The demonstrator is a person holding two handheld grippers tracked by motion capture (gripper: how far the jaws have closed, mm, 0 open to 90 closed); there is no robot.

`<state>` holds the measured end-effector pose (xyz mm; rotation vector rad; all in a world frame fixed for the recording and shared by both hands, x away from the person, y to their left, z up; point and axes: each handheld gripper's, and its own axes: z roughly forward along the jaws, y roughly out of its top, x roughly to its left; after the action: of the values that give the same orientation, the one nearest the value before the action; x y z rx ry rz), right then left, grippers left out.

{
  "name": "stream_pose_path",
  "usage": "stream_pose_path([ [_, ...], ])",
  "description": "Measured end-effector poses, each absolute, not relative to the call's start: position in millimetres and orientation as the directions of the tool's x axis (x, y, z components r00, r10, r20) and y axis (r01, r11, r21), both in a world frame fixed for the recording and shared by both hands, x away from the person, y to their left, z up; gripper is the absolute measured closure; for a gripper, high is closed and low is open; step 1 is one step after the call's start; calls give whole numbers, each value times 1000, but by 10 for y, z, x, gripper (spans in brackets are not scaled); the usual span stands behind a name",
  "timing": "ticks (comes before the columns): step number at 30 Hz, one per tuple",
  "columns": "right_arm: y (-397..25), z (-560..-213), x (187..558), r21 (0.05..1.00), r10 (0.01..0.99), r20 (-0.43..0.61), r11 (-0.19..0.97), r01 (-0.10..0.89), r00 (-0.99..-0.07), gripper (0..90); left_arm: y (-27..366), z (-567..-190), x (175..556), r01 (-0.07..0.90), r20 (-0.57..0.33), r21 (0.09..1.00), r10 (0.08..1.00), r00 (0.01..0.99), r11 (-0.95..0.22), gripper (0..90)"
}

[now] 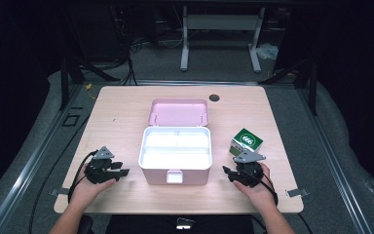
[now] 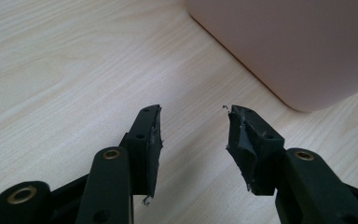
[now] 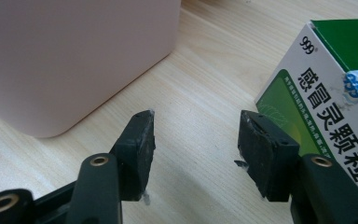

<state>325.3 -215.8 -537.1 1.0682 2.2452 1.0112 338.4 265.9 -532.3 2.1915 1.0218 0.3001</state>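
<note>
The green-and-white medicine box [image 1: 246, 142] stood on the wooden surface [image 1: 121, 105], just beyond the right hand-held gripper [image 1: 231, 174] and to the right of the pink case [image 1: 175, 153]. In the right gripper view the medicine box [image 3: 326, 98] sat close beside the right-hand jaw, not between the jaws, which were spread with bare wood between them. The left hand-held gripper [image 1: 121, 174] rested on the surface left of the case, well apart from the medicine box; its jaws too were spread, holding nothing, with a rounded corner of the case [image 2: 289, 46] near them in the left gripper view. The case lay open, its lid [image 1: 179, 112] tipped back away from the person. A white tray [image 1: 175, 145] with dividers sat inside it, and its compartments looked empty.
</note>
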Motion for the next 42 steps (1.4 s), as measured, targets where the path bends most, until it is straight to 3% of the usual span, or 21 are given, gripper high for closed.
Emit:
stream_pose_path([
  [19, -2169, -5324, 3203, 779, 797, -97, 433, 453, -596, 442, 2580, -4856, 3428, 549, -100, 711, 710, 697, -439, 580],
  [42, -2201, -5308, 3210, 787, 808, -103, 423, 450, -580, 440, 2410, -4446, 3503, 479, -27, 700, 650, 759, -530, 618],
])
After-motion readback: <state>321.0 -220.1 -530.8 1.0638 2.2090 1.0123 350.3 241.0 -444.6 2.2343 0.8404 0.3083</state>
